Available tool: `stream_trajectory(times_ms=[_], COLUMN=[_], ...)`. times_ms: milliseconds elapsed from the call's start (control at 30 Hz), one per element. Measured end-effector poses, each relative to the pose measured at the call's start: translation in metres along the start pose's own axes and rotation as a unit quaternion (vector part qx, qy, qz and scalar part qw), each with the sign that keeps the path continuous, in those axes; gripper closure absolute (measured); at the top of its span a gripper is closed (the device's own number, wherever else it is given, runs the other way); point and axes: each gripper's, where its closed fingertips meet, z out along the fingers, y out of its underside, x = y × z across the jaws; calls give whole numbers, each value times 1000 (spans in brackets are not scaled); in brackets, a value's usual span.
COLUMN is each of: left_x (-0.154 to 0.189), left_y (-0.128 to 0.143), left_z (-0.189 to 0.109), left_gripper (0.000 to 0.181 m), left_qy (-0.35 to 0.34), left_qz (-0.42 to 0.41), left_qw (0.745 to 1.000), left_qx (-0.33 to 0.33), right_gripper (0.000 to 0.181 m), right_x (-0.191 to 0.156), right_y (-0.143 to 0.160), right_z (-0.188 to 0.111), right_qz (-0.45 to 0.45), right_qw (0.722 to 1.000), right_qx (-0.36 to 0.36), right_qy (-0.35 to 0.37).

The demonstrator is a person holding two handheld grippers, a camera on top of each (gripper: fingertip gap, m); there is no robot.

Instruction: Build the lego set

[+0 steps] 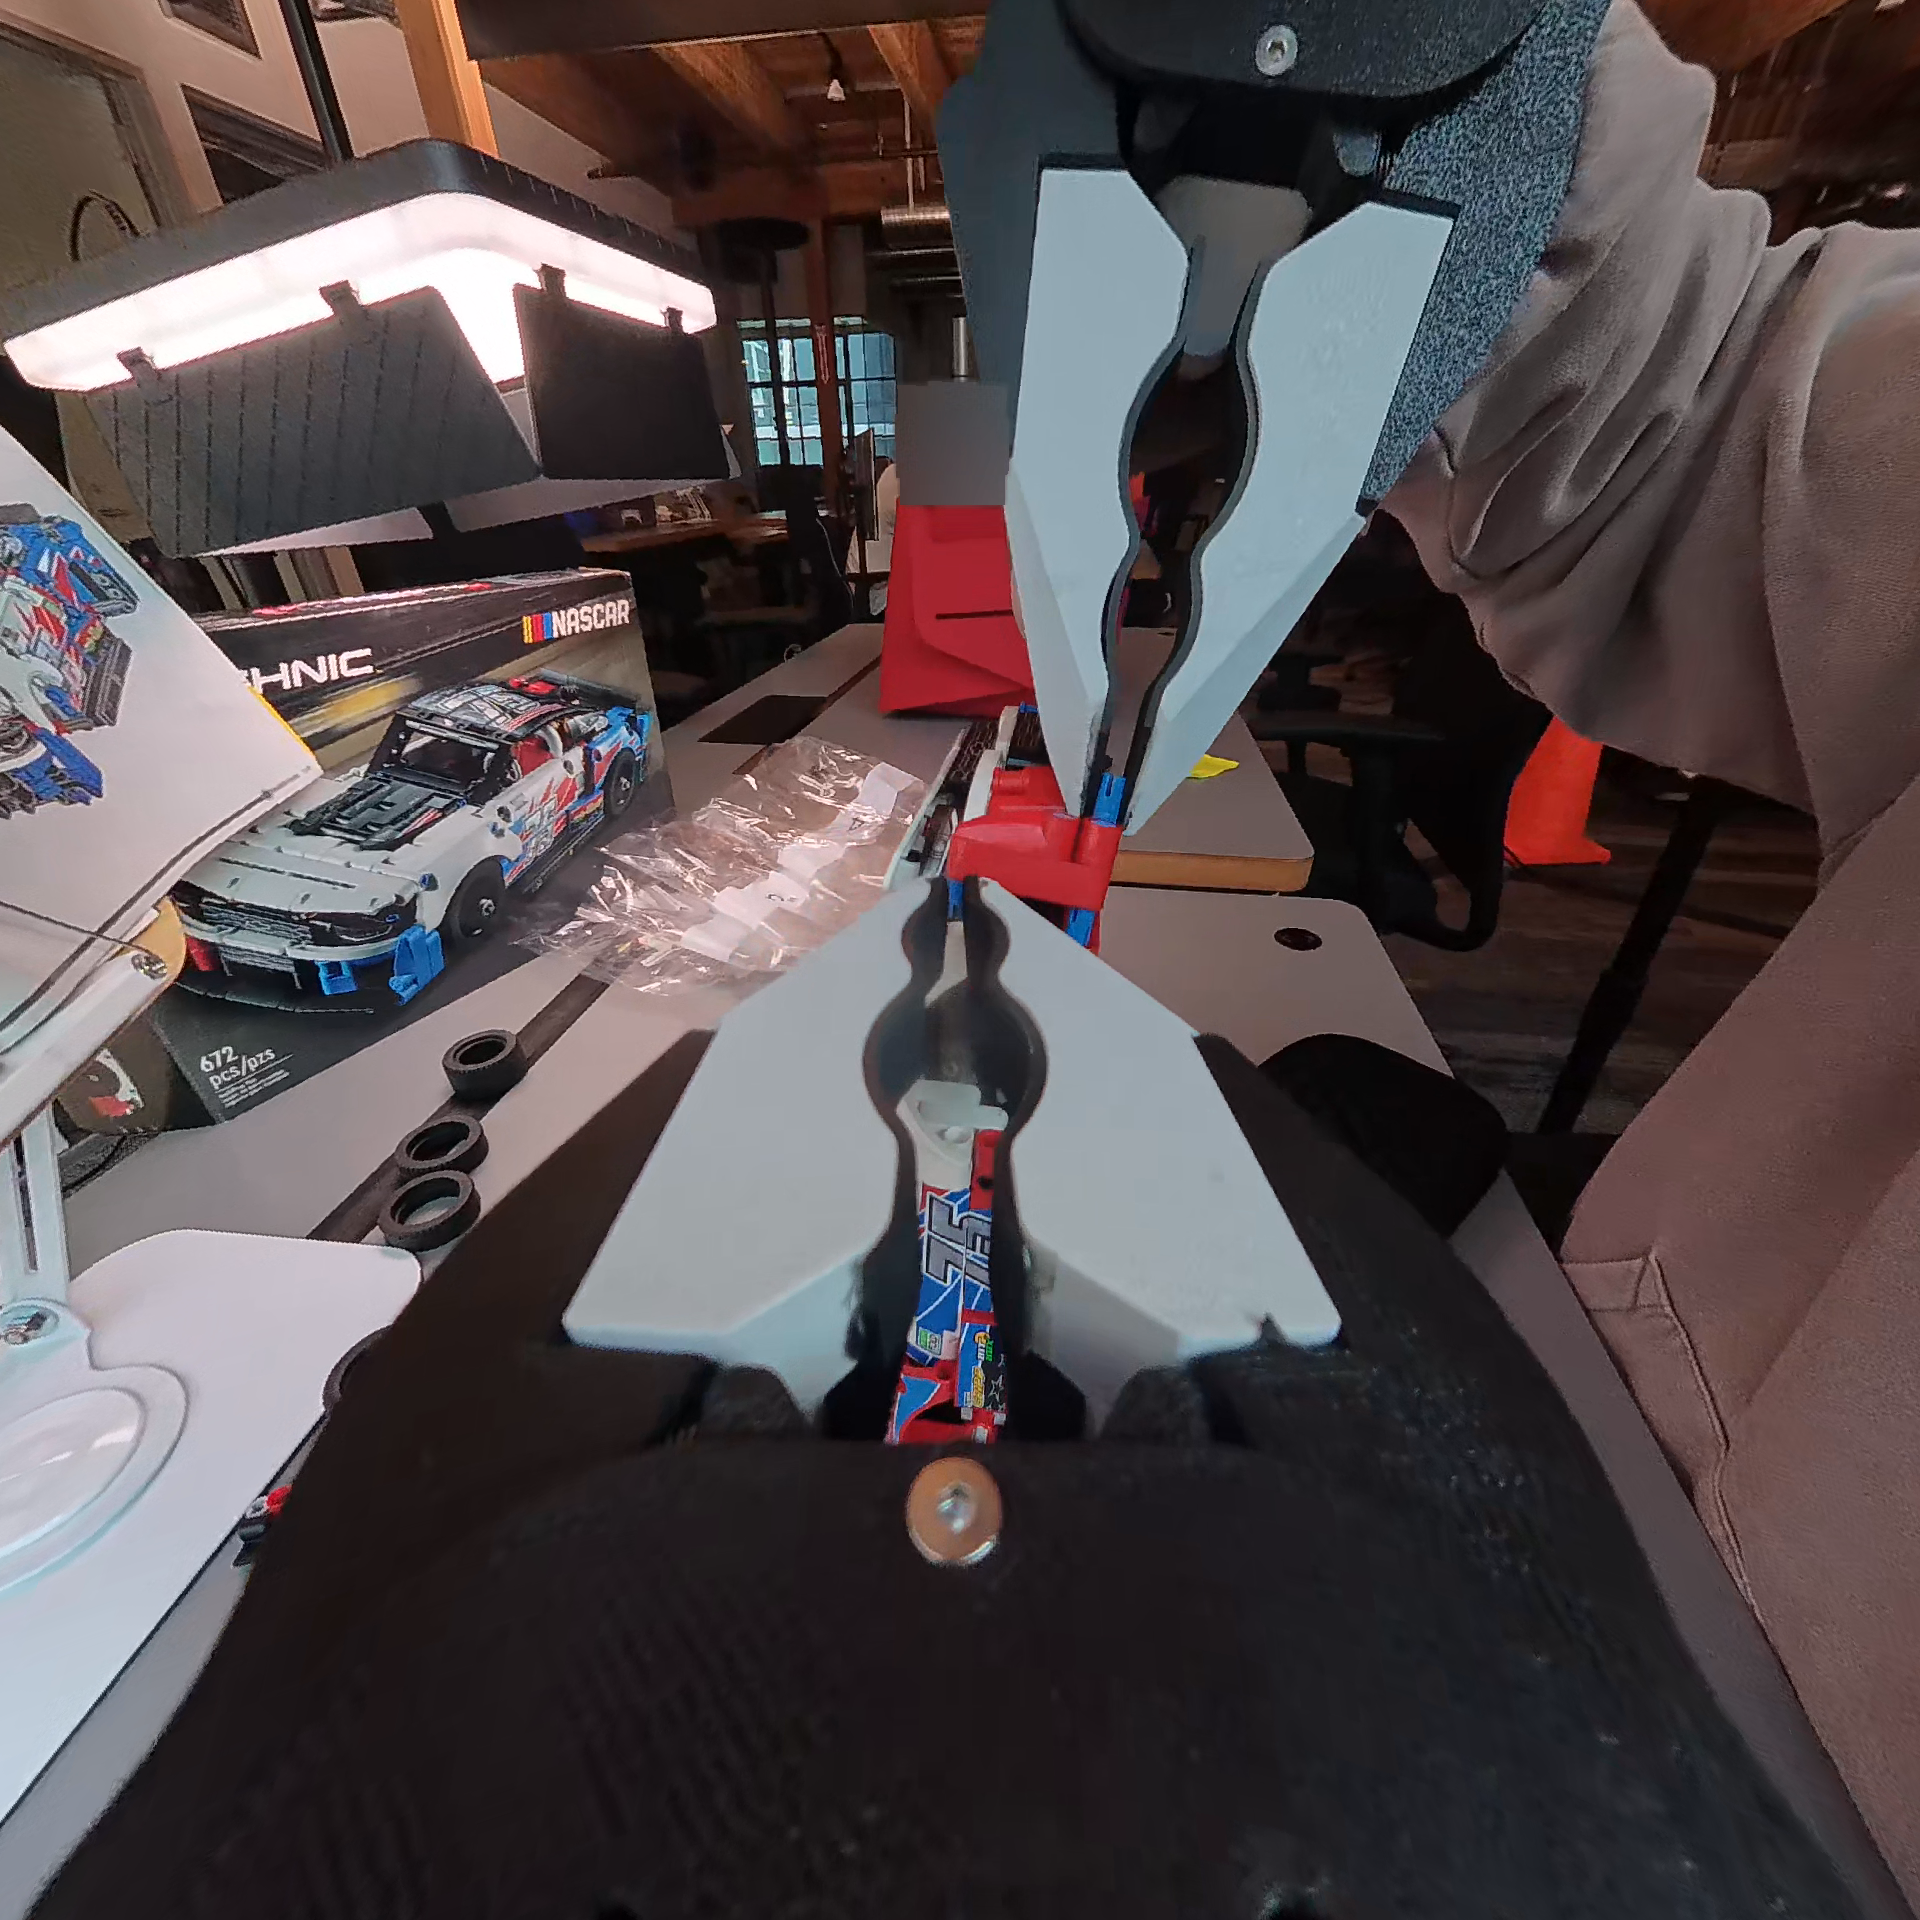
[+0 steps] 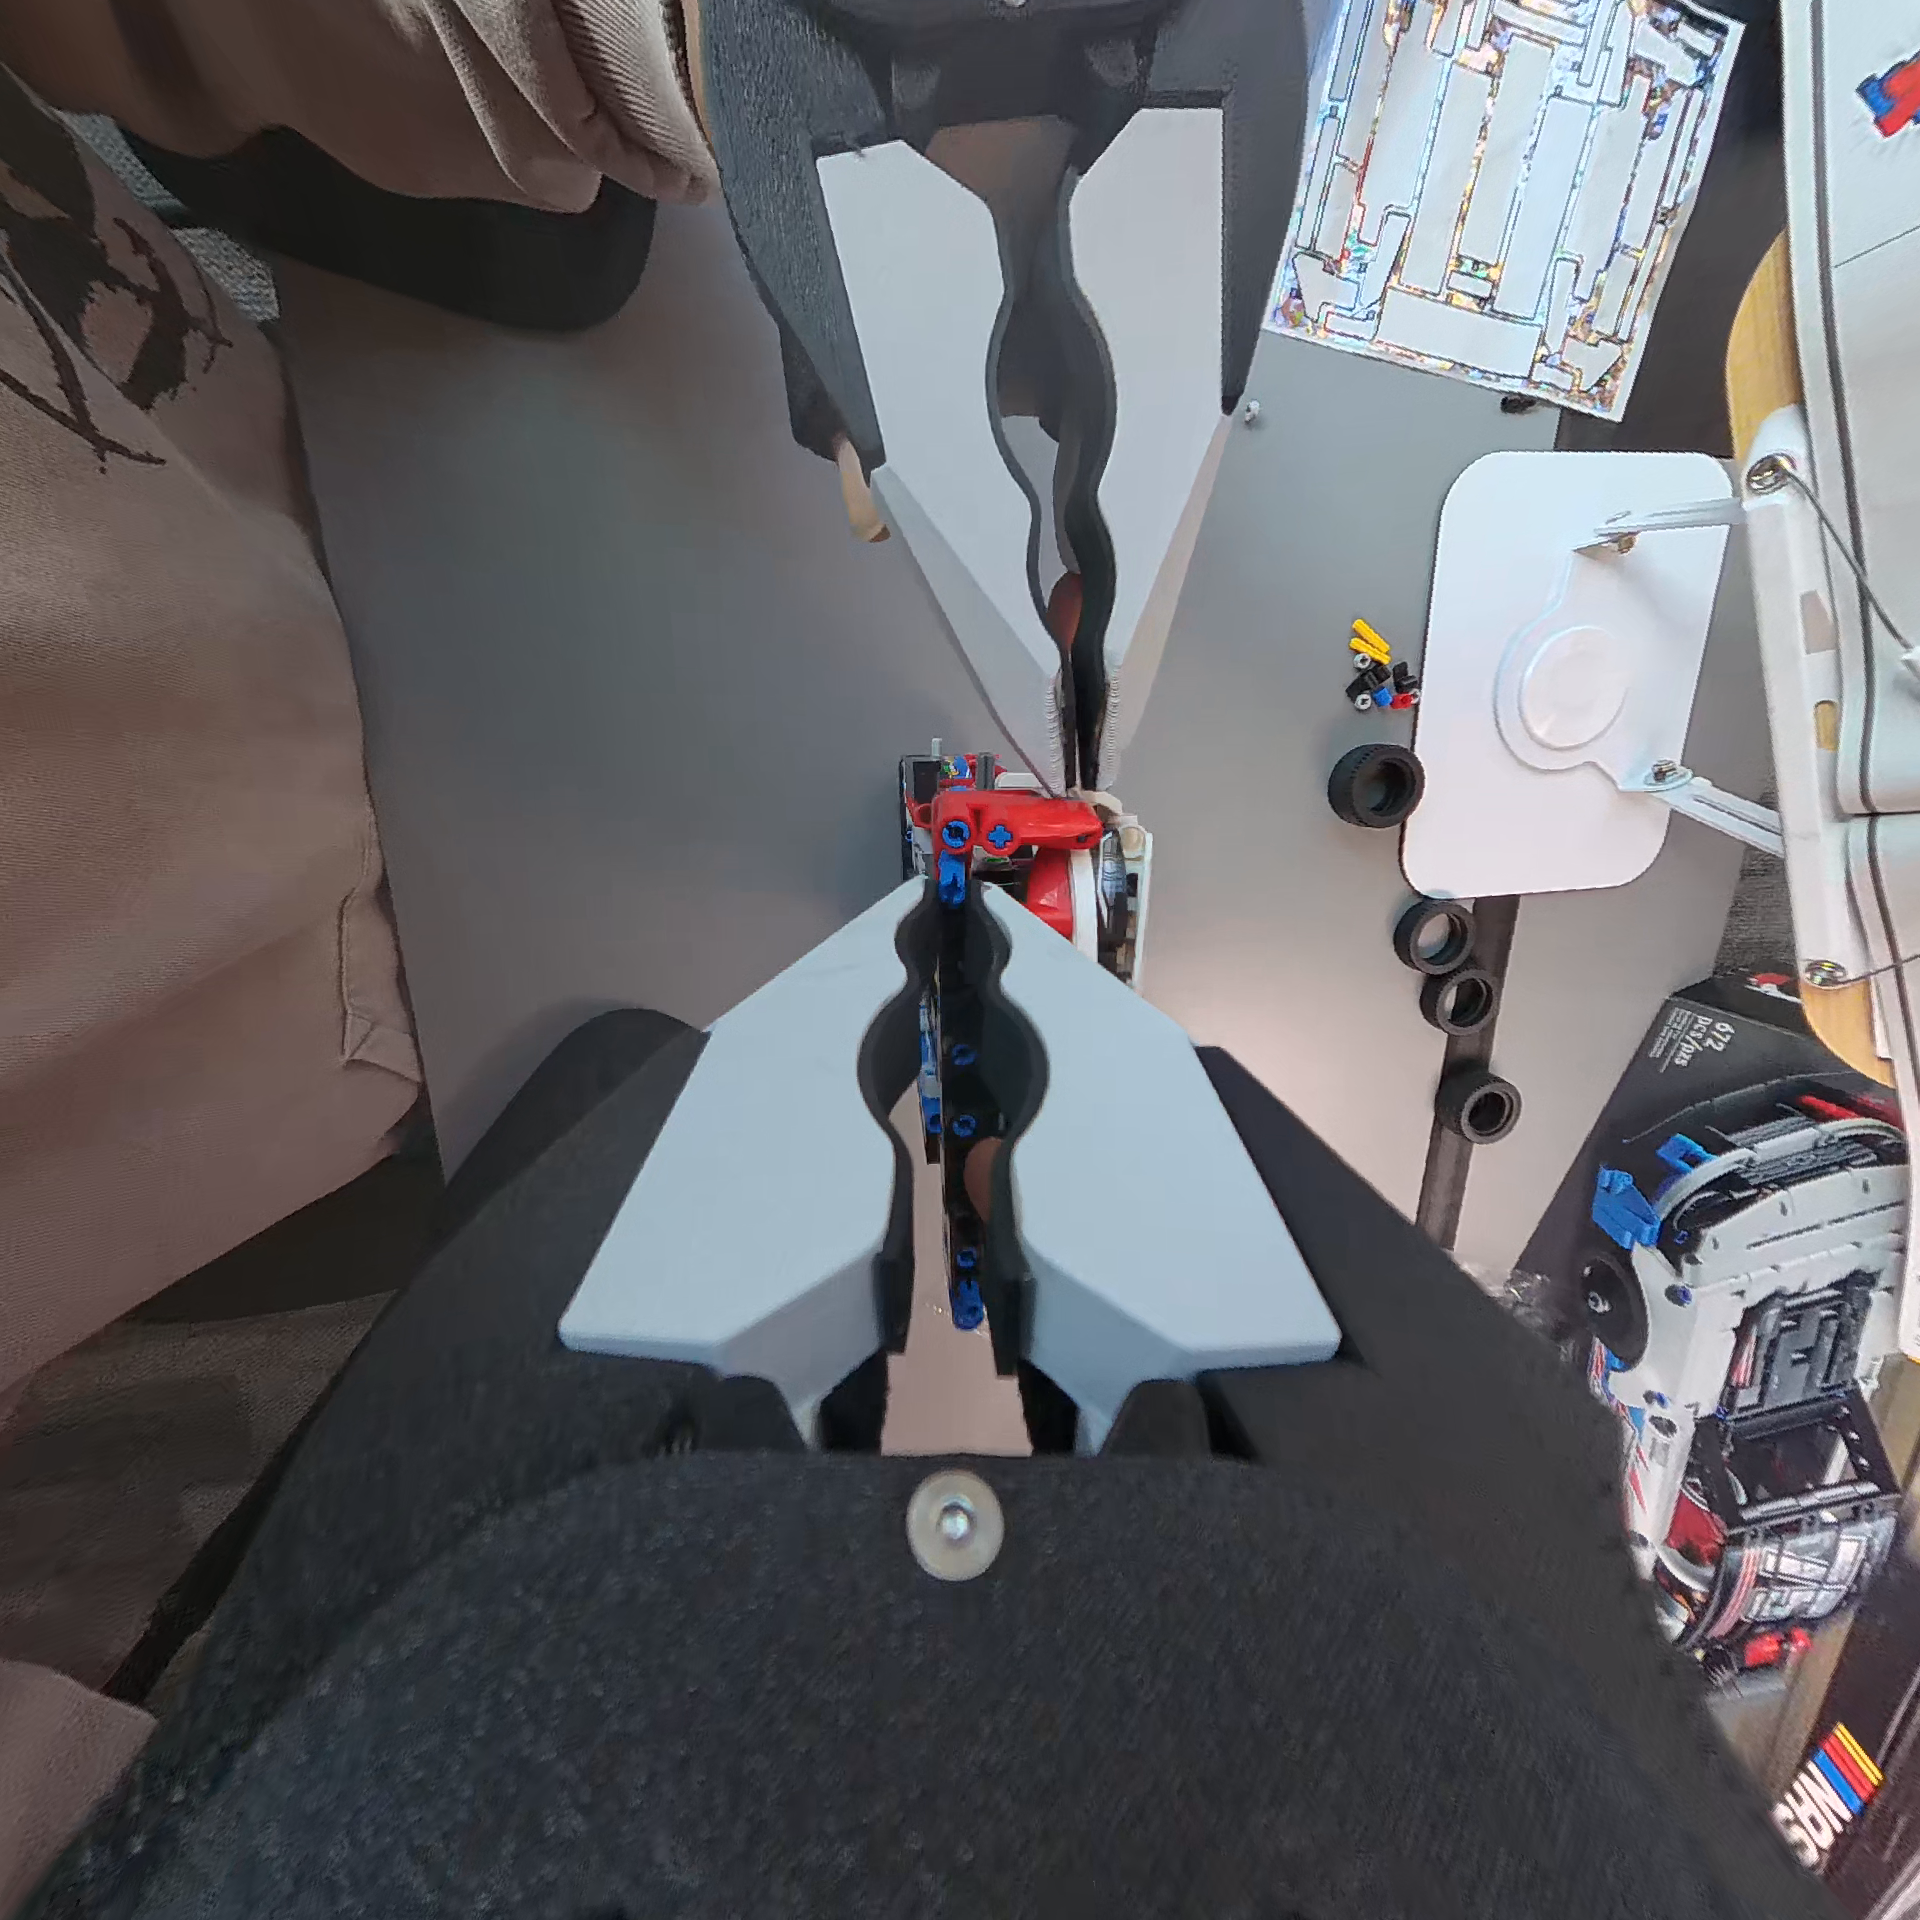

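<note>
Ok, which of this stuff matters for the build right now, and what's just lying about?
In play:
- left gripper, shut on the car assembly
- right gripper, shut on the blue pin at the red piece
- loose tyres
- small spare parts

Lying about:
- set box
- empty plastic bags
- sticker sheet
- lamp

Left wrist view looks low along the table [image 1: 1226,997] toward the room; right wrist view stares steeply down at it. Both close, sharing the lego car [image 1: 1023,842], meeting grippers, tyres [image 2: 1374,787].
</note>
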Motion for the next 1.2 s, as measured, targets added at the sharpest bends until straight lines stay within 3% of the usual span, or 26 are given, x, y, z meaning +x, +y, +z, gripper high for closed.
stream_trajectory(times_ms=[567,667,833,1200], left_x=[3,0,8,13], left_y=[9,-3,-14,-2], left_z=[-5,-12,-4,7], left_gripper=[175,172,147,151], left_qy=[-15,-23,8,22], left_qz=[80,75,27,24], left_qw=[995,996,1000,999], left_qx=[-65,-42,0,-10], right_gripper=[180,180,180,180], right_x=[0,-1,-2,1], right_y=[1,2,4,1], right_z=[1,1,1,-1], right_qz=[-17,-16,-19,-32], right_qw=[998,997,996,995], right_qx=[-64,-66,-81,-86], right_qy=[-22,-25,-30,-24])
